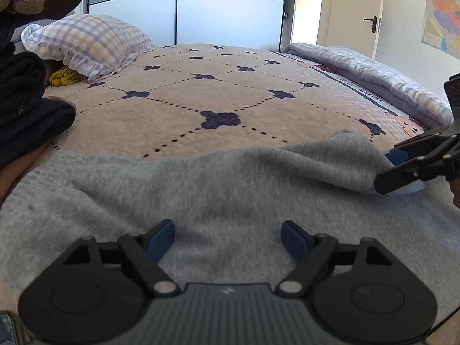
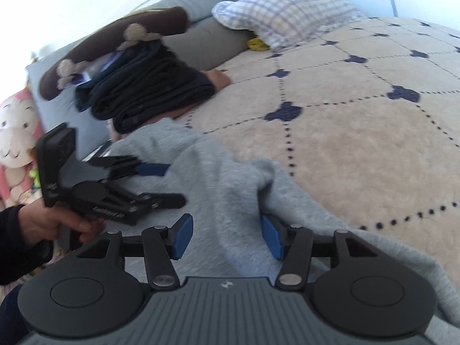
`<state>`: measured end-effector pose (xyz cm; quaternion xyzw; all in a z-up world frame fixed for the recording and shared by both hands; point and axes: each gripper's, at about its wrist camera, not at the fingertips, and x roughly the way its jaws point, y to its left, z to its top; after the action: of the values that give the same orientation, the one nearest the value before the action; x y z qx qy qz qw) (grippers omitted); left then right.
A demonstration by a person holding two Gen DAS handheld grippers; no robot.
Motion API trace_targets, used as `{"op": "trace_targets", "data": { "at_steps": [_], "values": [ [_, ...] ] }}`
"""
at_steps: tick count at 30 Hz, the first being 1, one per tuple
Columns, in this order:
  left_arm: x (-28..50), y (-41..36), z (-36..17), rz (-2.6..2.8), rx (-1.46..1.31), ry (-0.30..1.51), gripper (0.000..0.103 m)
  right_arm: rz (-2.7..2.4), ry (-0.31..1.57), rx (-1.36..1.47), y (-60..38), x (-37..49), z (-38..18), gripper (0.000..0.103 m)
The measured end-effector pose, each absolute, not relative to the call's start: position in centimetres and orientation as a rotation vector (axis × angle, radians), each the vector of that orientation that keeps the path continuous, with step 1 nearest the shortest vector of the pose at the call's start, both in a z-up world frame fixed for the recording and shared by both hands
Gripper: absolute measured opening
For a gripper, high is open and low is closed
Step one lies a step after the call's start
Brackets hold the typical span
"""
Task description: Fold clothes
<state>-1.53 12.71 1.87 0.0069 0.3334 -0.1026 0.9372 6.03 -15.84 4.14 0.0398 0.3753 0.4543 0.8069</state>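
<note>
**Reader:** Starting at each gripper, what does it have?

**Describer:** The left gripper [image 1: 228, 237] hangs with its two blue pads well apart and nothing between them; the grey sweater [image 1: 230, 189] lies flat just under and ahead of it. The right gripper [image 2: 227, 237] also has its pads apart. A raised fold of the grey sweater [image 2: 230, 201] runs into the gap and drapes over the pad at 3 o'clock, but the pad at 9 o'clock stands clear of the cloth, so nothing is clamped.

**Reader:** Which way does the sweater lie from them?

**Describer:** In the left wrist view it spreads across the bottom half like a wide band, its long axis running from 9 o'clock to 3 o'clock, on a pink quilted bed [image 1: 218, 95]. The folded-over flap rises toward 2 o'clock, where the right gripper [image 1: 398, 169] sits at the flap's edge.

**Reader:** So which hand is nearer the loose edge?

**Describer:** The right one, by appearance. The left gripper [image 2: 161, 184], seen from the right wrist at 9 o'clock and held by a hand [image 2: 49, 227], sits over the flat body of the sweater, away from the raised fold.

**Reader:** And beyond the sweater?

**Describer:** A stack of dark folded clothes [image 2: 152, 89] at 11 o'clock in the right wrist view, touching the sweater's far corner, and a checked pillow [image 2: 290, 14] at 1 o'clock, well apart.
</note>
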Motion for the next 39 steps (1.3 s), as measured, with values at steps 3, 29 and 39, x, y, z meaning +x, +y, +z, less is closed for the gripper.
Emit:
{"op": "trace_targets", "data": {
  "at_steps": [3,29,39],
  "values": [
    [-1.5,12.7,1.9,-0.21,0.013,0.682,0.083,0.983,0.839,0.16,-15.3,7.8,3.5,0.057],
    [-1.6,12.7,3.7,-0.213,-0.059,0.71,0.083,0.584,0.748,0.082,-23.6,7.8,5.5,0.035],
    [-0.7,10.6,5.0,-0.305,-0.066,0.716,0.089,0.204,0.764,-0.001,-32.9,1.4,3.5,0.023]
  ]
}}
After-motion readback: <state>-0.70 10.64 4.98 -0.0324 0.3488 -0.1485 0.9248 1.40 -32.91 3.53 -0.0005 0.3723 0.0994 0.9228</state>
